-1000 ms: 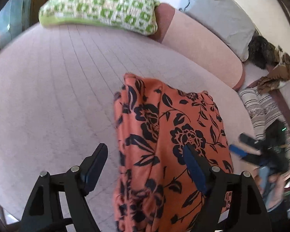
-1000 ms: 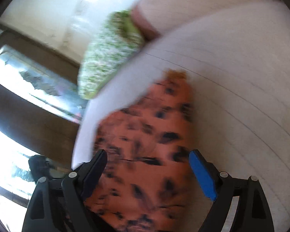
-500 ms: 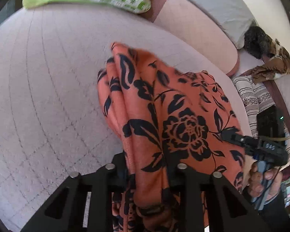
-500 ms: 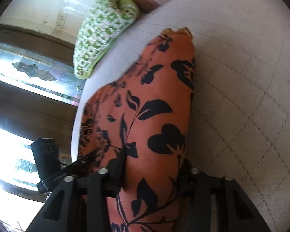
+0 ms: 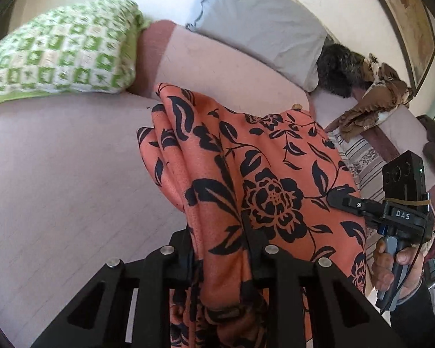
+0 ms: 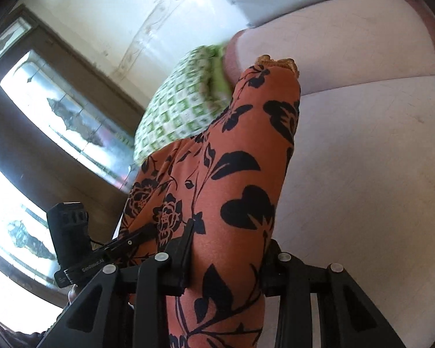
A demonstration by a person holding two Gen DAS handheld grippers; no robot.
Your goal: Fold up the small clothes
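From the left wrist, the fingertips of the left gripper (image 5: 219, 249) are buried in the orange floral garment (image 5: 264, 179), so the pads cannot be seen; both fingers press in on a bunched fold, clamped on the cloth. The garment rises off the pink bed (image 5: 58, 179) in a ridge, and its near end is cut off at the bottom edge. At the right edge the right gripper (image 5: 337, 197), held by a hand (image 5: 391, 264), bites the cloth's far side. A green checked pillow (image 5: 63, 58) and a grey pillow (image 5: 261, 20) lie at the bed's far end.

From the right wrist, the right gripper (image 6: 227, 249) is likewise closed on a thick roll of the garment (image 6: 246, 150), its pads hidden by fabric. The cloth stretches left to the left gripper (image 6: 142, 236), partly blocked. The green pillow (image 6: 182, 98) is blurred.
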